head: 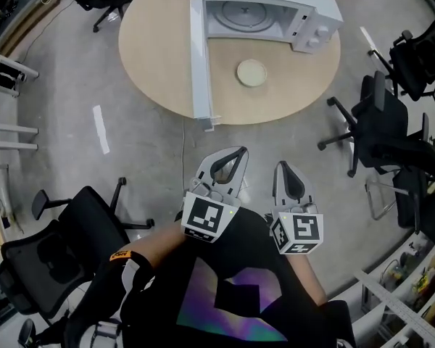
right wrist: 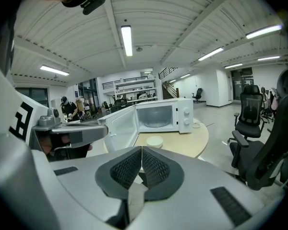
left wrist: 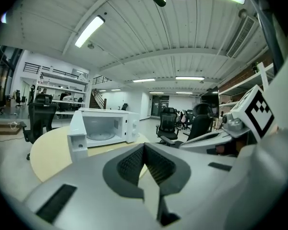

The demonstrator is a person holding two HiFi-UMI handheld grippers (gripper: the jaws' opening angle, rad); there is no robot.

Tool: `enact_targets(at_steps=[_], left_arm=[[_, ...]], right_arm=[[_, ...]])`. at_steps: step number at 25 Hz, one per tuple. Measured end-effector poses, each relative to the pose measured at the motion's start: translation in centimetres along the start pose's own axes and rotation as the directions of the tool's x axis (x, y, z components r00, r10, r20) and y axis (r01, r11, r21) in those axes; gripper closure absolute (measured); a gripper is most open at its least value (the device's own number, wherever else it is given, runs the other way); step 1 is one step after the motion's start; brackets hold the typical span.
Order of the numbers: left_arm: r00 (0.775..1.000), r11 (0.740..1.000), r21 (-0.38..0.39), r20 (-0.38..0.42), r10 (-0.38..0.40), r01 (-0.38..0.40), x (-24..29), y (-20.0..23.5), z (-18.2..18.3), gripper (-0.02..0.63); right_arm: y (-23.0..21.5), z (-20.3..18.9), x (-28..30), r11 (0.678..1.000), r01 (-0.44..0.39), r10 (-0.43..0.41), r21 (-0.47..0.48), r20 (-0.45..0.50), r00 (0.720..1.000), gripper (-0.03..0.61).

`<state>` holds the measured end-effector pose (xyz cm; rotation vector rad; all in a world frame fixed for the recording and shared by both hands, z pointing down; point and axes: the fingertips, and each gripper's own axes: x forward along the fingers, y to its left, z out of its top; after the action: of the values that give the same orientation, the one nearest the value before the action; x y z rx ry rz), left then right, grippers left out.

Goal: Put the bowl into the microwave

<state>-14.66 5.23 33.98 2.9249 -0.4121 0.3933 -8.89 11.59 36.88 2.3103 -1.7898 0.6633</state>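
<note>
From the head view, a round worktop (head: 152, 56) of pale wood grain carries a boxy white microwave (head: 275, 9), its flat door (head: 198, 56) swung fully open. The bowl (head: 251, 72), a shallow cream disc with a smooth rim, sits on the worktop just in front of the open cavity. Both grippers are close to the person's body over the grey concrete floor (head: 72, 165), well short of the worktop: the left gripper (head: 238, 153) and the right gripper (head: 282, 166), each a pale grey plastic shell.

In the left gripper view, the ribbed dark pads meet at the tips with nothing between them.

In the right gripper view, the jaws are likewise pressed together and empty.
</note>
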Motion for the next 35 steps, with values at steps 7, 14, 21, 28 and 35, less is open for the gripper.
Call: enact_targets(at_steps=[7,14,21,28,35], left_arm=[[0.997,0.998,-0.014,0.027,-0.068,0.068,2.7,1.9,1.5,0.568],[0.989,0.990,-0.012,0.057,-0.138,0.139,4.2,3.1,2.8,0.568],[0.978,0.982,0.004,0.083,-0.189,0.189,5.0,3.8,3.9,0.568],[0.973,0.979,-0.003,0.115,-0.200,0.202,6.5,4.5,5.6,0.568],[0.975,0.984,0.032,0.135,-0.176,0.174,8.9,4.8,6.7,0.568]], right_arm=[[-0.4,2.0,2.4,0.998,0.051,-0.051,-0.026,-0.020,0.998,0.561],[-0.5,3.7,4.1,0.994,0.105,-0.106,-0.036,-0.015,0.994,0.561],[-0.4,4.9,5.6,0.991,0.132,-0.132,-0.034,-0.004,0.991,0.561],[-0.9,6.1,7.7,0.993,0.107,-0.108,-0.045,-0.004,0.994,0.561],[-2.7,7.8,11.2,0.997,0.033,-0.033,-0.063,0.005,0.999,0.561]])
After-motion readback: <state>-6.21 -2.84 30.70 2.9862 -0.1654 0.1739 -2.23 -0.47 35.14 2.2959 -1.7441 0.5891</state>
